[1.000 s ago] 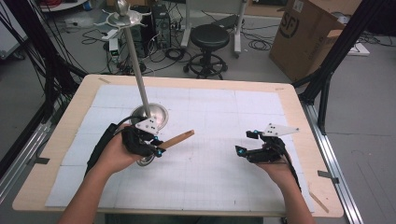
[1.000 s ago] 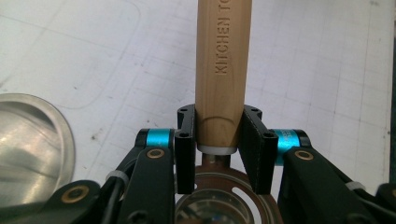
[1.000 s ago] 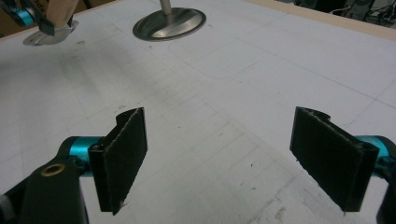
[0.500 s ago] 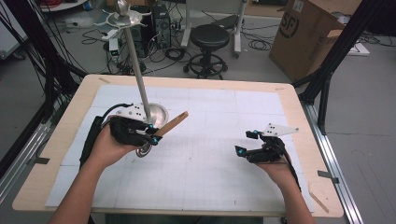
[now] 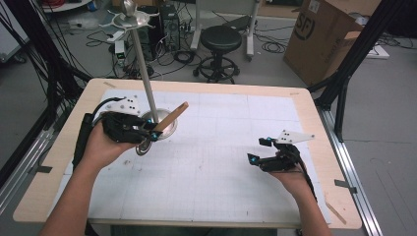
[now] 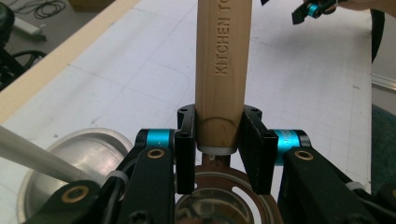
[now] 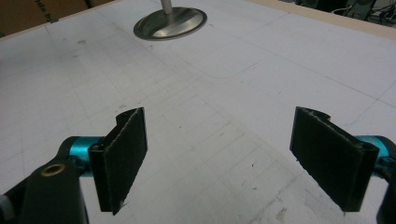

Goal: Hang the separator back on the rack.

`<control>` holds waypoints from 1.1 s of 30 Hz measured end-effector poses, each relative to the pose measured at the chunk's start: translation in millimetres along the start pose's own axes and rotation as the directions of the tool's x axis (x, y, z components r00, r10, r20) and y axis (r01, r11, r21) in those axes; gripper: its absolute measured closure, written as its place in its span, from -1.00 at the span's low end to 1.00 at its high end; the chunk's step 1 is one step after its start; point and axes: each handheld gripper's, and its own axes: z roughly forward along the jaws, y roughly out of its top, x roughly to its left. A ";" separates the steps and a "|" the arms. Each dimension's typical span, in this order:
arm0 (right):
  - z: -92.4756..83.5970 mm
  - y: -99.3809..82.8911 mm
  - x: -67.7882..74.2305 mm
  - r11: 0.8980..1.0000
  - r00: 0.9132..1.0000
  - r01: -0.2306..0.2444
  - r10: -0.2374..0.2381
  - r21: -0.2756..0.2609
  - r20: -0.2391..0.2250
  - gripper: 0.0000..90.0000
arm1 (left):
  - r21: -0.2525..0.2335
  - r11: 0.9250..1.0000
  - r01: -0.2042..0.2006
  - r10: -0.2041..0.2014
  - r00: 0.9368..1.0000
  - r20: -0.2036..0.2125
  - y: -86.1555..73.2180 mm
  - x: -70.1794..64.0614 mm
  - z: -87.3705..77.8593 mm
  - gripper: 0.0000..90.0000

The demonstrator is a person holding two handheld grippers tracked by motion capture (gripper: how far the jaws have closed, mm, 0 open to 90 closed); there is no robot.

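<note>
Our tongs (image 6: 219, 140) clamp a wooden handle (image 6: 223, 70)

We see it stamped "KITCHEN", rising between the black jaws; its perforated metal end (image 6: 219, 205) sits below, a steel dish (image 6: 79, 163) at left on the white counter (image 6: 116, 60)

Stand (image 5: 160, 129) on table (image 5: 295, 108), left.

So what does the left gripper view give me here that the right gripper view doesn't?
Left gripper view: the left gripper shut on a wooden handle stamped KITCHEN, with the utensil's slotted metal head below the jaws. Right gripper view: the right gripper wide open above bare white mat, holding nothing. Both: the round metal stand base with its pole, and the gridded mat.
</note>
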 end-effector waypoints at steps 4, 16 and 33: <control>-0.2 0.0 -0.1 1.000 1.000 0.000 0.000 0.000 0.001 -0.59 | -0.036 0.999 0.015 -0.016 1.000 -0.012 2.1 4.1 -12.2 0.53; -0.1 0.2 0.4 1.000 1.000 0.001 -0.001 0.003 0.001 -0.59 | -0.130 0.991 0.030 -0.040 0.996 -0.075 14.3 14.2 -50.0 0.53; 1.6 1.2 2.5 1.000 1.000 0.010 -0.010 0.006 -0.004 -0.60 | -0.258 0.965 0.047 -0.095 0.980 -0.174 23.8 24.9 -100.4 0.53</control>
